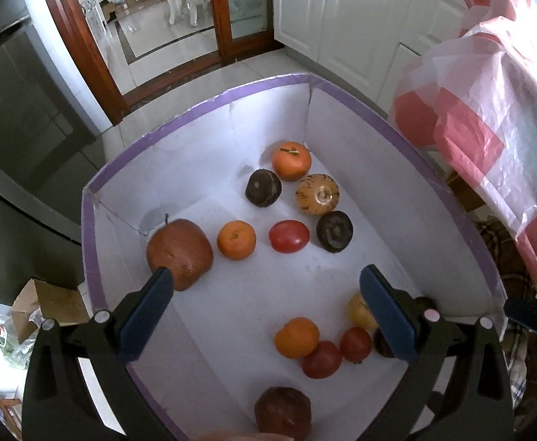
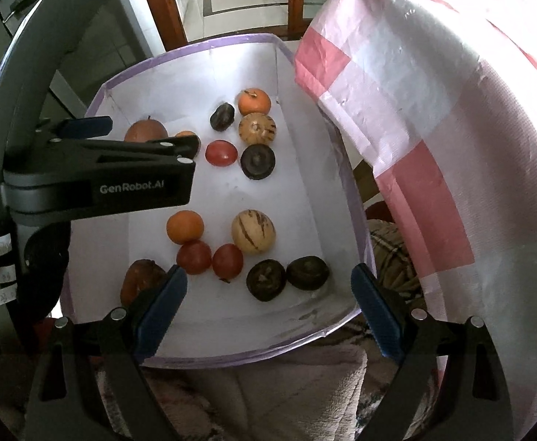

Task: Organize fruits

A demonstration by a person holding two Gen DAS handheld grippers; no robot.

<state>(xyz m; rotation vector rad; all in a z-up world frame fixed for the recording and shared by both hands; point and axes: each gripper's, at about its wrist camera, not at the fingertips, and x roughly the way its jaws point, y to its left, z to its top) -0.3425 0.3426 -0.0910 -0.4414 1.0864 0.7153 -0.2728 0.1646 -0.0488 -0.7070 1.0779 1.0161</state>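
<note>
A white box (image 2: 327,191) with a purple rim is seen from above, and fruits are spread on its floor in two bunches. At the far end a big brown-red apple (image 1: 180,253) is found by the left wall; beside it lie a small orange (image 1: 236,239) and a red tomato (image 1: 289,236); two dark round fruits, a stripy yellow melon (image 1: 317,194) and another orange (image 1: 291,160) are grouped behind. At the near end a second stripy melon (image 2: 253,231), an orange, two tomatoes (image 2: 209,259) and two dark fruits (image 2: 287,277) are gathered. The left gripper (image 1: 268,312) is held wide open and nothing is gripped; the right gripper (image 2: 270,312) is also spread wide and empty. A pink and white checked cloth (image 2: 452,147) is hung beside the box.
</note>
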